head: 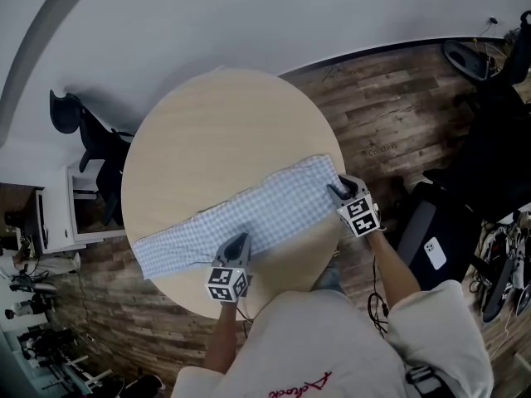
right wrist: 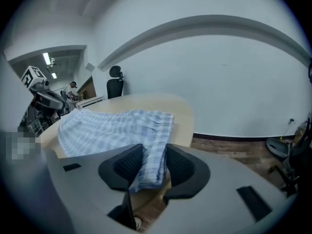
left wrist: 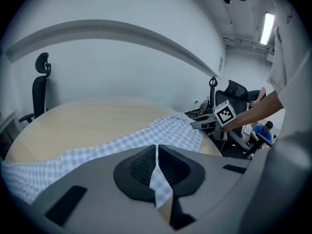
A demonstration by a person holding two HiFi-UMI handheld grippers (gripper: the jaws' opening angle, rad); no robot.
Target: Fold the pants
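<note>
Pinching pants [head: 249, 214] edge on table [head: 207, 131], L gripper [head: 239, 240] is clamped tight; R gripper [head: 336, 191] is released, jaws apart w/ waistband [right wrist: 165, 123] lying between.

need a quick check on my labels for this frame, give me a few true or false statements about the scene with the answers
1. Blue and white checked pants lie across the table. True.
2. The table is square. False: its top is round.
3. The left gripper is empty. False: its jaws are closed on an edge of the pants.
4. One end of the pants sits between the jaws of the right gripper. True.
5. A black office chair stands beyond the table, near the wall. True.
</note>
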